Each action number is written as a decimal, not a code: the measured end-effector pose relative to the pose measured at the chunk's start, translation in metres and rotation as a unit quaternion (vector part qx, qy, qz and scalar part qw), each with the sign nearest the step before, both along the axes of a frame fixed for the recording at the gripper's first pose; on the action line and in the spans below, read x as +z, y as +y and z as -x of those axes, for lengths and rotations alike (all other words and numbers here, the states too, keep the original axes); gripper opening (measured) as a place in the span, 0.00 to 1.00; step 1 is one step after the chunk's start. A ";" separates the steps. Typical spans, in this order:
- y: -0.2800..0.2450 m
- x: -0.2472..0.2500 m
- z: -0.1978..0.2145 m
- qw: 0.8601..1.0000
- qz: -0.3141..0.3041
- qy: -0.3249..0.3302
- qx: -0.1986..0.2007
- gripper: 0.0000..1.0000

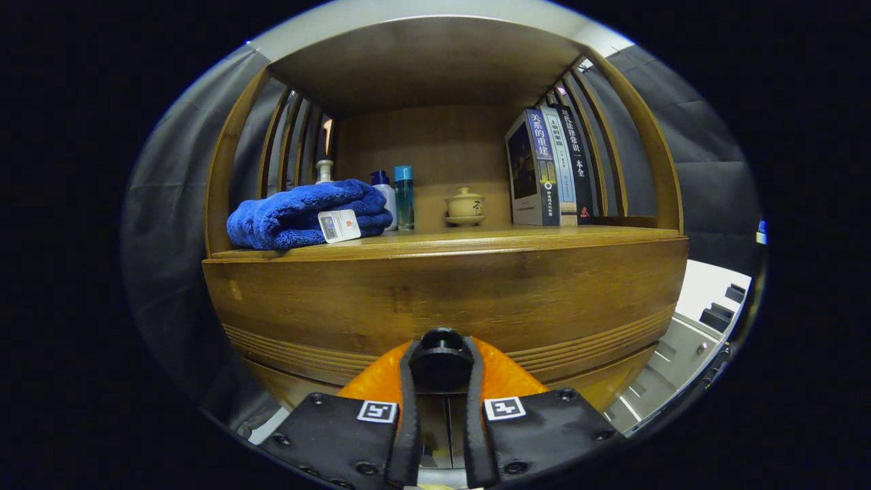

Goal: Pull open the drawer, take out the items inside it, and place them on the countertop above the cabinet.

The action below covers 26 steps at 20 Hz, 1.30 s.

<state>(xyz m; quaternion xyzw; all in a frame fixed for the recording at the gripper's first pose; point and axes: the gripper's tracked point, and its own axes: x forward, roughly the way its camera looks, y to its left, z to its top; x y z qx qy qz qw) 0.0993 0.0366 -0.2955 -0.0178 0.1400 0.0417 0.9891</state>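
Note:
The wooden drawer front [442, 292] fills the space right ahead of me, just under the cabinet's countertop [490, 237]. Its round black knob [441, 359] sits between my two fingers. My gripper [441, 354] is shut on this knob, one finger [408, 408] pressing on each side. The inside of the drawer is hidden, and I cannot tell how far out the drawer stands.
On the countertop lie a folded blue towel [306, 214] with a tag, a white bottle [386, 194], a tall blue bottle [404, 197], a lidded tea cup [465, 204] and upright books [548, 167]. Slatted wooden sides and a top board enclose this shelf.

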 end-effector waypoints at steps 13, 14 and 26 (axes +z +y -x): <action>-0.005 0.012 0.089 0.999 0.015 0.046 0.021 0.33; -0.006 0.013 0.095 0.998 0.018 0.047 0.023 0.33; -0.014 0.023 0.161 0.997 0.021 0.072 0.035 0.33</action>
